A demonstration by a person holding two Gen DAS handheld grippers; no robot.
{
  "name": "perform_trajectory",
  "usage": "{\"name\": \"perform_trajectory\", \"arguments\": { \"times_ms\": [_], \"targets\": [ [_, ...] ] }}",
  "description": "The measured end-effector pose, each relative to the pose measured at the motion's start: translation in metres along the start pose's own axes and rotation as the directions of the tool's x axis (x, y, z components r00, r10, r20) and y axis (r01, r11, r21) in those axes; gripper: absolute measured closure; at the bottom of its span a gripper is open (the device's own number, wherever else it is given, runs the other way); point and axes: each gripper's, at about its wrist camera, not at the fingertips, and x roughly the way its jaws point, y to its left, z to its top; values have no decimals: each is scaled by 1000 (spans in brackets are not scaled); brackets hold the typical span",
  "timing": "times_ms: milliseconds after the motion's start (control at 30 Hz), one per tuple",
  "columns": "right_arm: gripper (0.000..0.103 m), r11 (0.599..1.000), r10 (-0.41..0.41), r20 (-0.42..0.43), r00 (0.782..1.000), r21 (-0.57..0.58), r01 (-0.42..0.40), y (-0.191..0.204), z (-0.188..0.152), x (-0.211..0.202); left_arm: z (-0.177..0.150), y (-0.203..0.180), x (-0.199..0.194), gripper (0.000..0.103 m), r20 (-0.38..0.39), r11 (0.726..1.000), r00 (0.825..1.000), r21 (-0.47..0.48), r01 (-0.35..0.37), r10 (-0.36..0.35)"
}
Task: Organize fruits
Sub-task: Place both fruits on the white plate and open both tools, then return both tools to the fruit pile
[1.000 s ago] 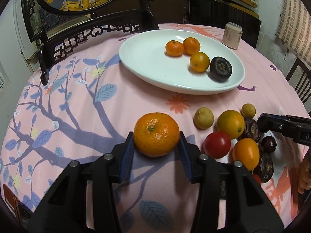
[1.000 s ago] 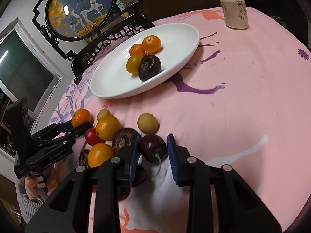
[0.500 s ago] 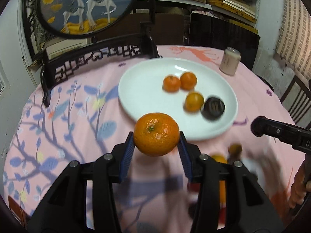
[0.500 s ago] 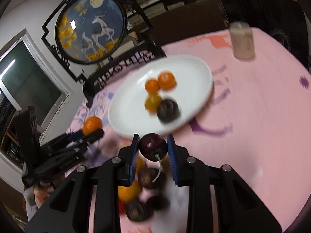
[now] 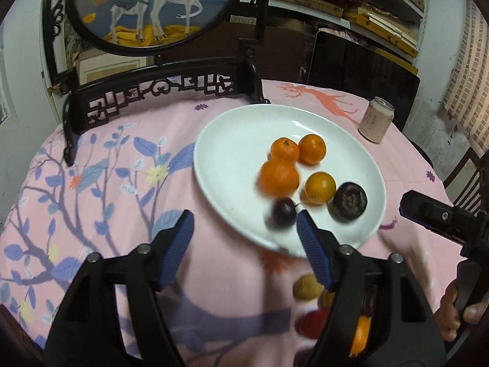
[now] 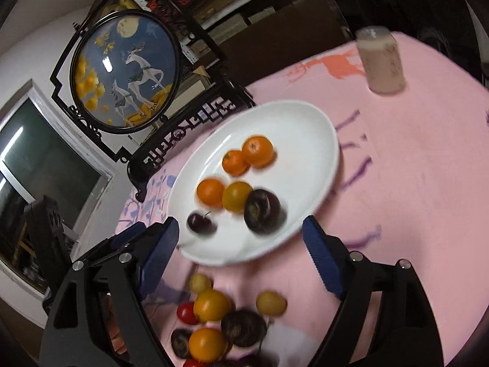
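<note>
**Both tongs empty, loose pile below**

Left tongs (image 5: pixel 244 246) and right tongs (image 6: pixel 241 253) were both wide open, holding nothing. Loose fruit pile (image 6: pixel 214 321) lay on the table (image 6: pixel 428 183) beneath the right tongs, the nearer side. Beyond, the plate (image 5: pixel 232 140) held the tangerine (image 5: pixel 278 177) and cherry (image 5: pixel 282 212).

Glossy white plate (image 5: pixel 232 140) on matt printed cloth (image 5: pixel 122 183); ribbed blue-padded tongs (image 5: pixel 244 235).

Left claw (image 5: pixel 244 235) spread wide, tangerine (image 5: pixel 278 178) on white plate (image 5: pixel 226 165)
</note>
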Motion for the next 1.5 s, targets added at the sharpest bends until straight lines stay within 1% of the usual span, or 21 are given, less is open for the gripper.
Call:
{"name": "perform_trajectory", "arguments": {
  "times_ms": [100, 133, 233, 300, 400, 500, 600, 733, 800, 900, 967, 1033, 1067, 1133, 1167, 1233, 1267, 1300, 1367, 1467, 1500],
  "targets": [
    [19, 1000, -18, -7, 1000, -8, 18, -1, -13, -9, -15, -3, -10, 26, -1, 999, 1000, 38, -16, 16],
    [16, 1000, -23, -14, 1000, -8, 23, -2, -19, -13, -20, -3, -12, 23, -5, 999, 1000, 43, -13, 13],
    [12, 999, -33, -21, 999, 15, 33, -9, -31, -24, -34, -11, -17, 20, -24, 996, 1000, 89, -12, 14],
    [12, 999, -30, -26, 999, 37, 31, -15, -33, -28, -43, -18, -17, 19, -35, 992, 999, 127, -20, 25],
    [12, 996, -16, -16, 1000, 86, 17, -24, -31, -32, -47, -25, -13, 19, -53, 989, 999, 146, 1, 6],
    [12, 993, -14, -24, 1000, 114, 17, -30, -30, -31, -46, -27, -5, 19, -90, 990, 995, 134, 43, -31],
    [12, 992, -11, -47, 999, 124, 16, -31, -31, -26, -44, -25, 4, 19, -132, 991, 989, 99, 85, -72],
    [12, 994, -19, -56, 998, 103, 25, -26, -31, -23, -38, -21, 16, 19, -164, 994, 983, 55, 90, -79],
    [12, 995, -23, -57, 998, 96, 29, -25, -32, -23, -35, -17, 24, 18, -187, 997, 980, 27, 78, -72],
    [12, 995, -26, -60, 998, 99, 32, -26, -32, -21, -33, -13, 30, 15, -211, 996, 974, -10, 87, -87],
    [12, 994, -26, -63, 998, 103, 32, -27, -32, -21, -32, -11, 30, 14, -208, 997, 975, -14, 74, -75],
    [12, 994, -26, -64, 998, 103, 33, -28, -32, -21, -30, -7, 27, 12, -196, 999, 980, -3, 37, -37],
    [12, 994, -27, -63, 998, 104, 33, -28, -32, -22, -29, -2, 22, 12, -181, 1000, 983, 6, -10, 11],
    [12, 994, -21, -59, 998, 108, 27, -28, -31, -23, -31, 13, 14, 14, -163, 996, 983, 7, -90, 90],
    [12, 994, -19, -58, 998, 108, 25, -28, -31, -23, -32, 22, 10, 14, -160, 994, 981, -10, -112, 109],
    [12, 994, -19, -58, 998, 102, 25, -26, -31, -24, -32, 42, 3, 14, -167, 992, 984, -99, -75, 58],
    [12, 995, -20, -59, 998, 97, 26, -25, -31, -24, -30, 49, -1, 14, -163, 988, 987, -154, -29, 4],
    [12, 995, -21, -60, 998, 92, 26, -24, -31, -23, -29, 50, -2, 14, -157, 986, 987, -165, -11, -15],
    [12, 996, -23, -60, 998, 86, 28, -24, -31, -23, -29, 38, -4, 14, -146, 993, 989, -121, 11, -29],
    [12, 996, -25, -58, 998, 84, 30, -23, -31, -23, -32, 16, -1, 14, -143, 999, 990, -45, 13, -19],
    [12, 996, -27, -57, 998, 83, 32, -23, -31, -23, -33, 9, 2, 17, -143, 1000, 990, -20, 14, -17]
  ]
}}
